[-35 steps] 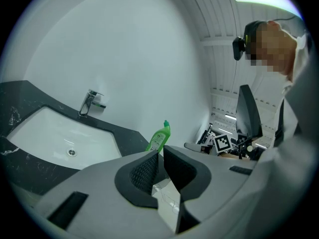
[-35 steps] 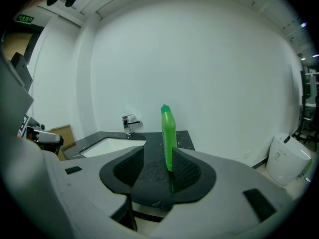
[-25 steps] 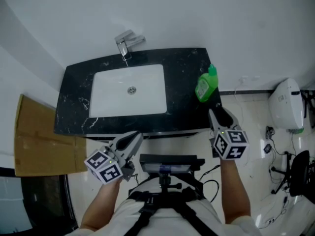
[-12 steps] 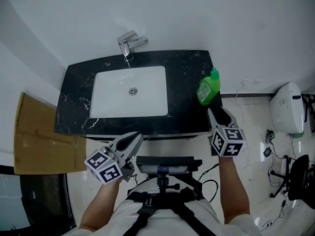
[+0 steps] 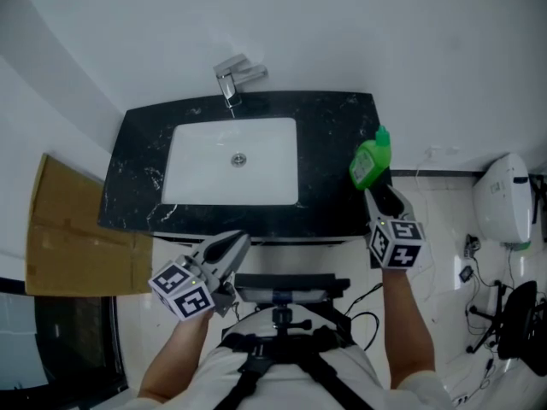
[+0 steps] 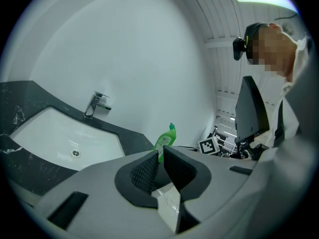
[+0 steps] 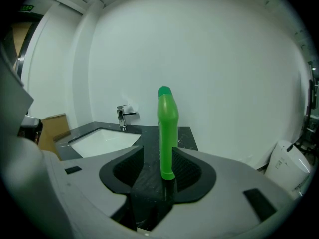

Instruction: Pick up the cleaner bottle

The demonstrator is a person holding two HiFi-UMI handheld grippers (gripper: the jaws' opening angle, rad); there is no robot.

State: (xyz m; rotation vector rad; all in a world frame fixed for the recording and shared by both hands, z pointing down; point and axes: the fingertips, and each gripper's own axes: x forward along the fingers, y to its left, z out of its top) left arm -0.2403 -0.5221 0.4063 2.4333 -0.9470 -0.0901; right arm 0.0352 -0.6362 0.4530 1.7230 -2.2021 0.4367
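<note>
The green cleaner bottle [image 5: 367, 166] stands upright near the right end of the black marble counter [image 5: 325, 135]. My right gripper [image 5: 381, 196] reaches up to it from the front edge. In the right gripper view the bottle [image 7: 167, 133] rises between the two dark pads [image 7: 187, 169]; it sits close to the right one, with a gap on the left, so the jaws stand open around its base. My left gripper [image 5: 229, 248] hangs below the counter's front edge, its jaws nearly together on nothing. Past its tips the left gripper view shows the bottle [image 6: 163, 142] far off.
A white basin [image 5: 232, 161] is sunk in the counter, with a chrome tap [image 5: 232, 77] behind it. Cardboard [image 5: 68, 237] leans at the left. A white appliance [image 5: 504, 199] and cables lie on the floor at the right. A camera rig [image 5: 286, 293] sits at my chest.
My right gripper has crept forward toward the bottle, which stays standing on the counter. The left gripper has kept still. The head view has shifted a little.
</note>
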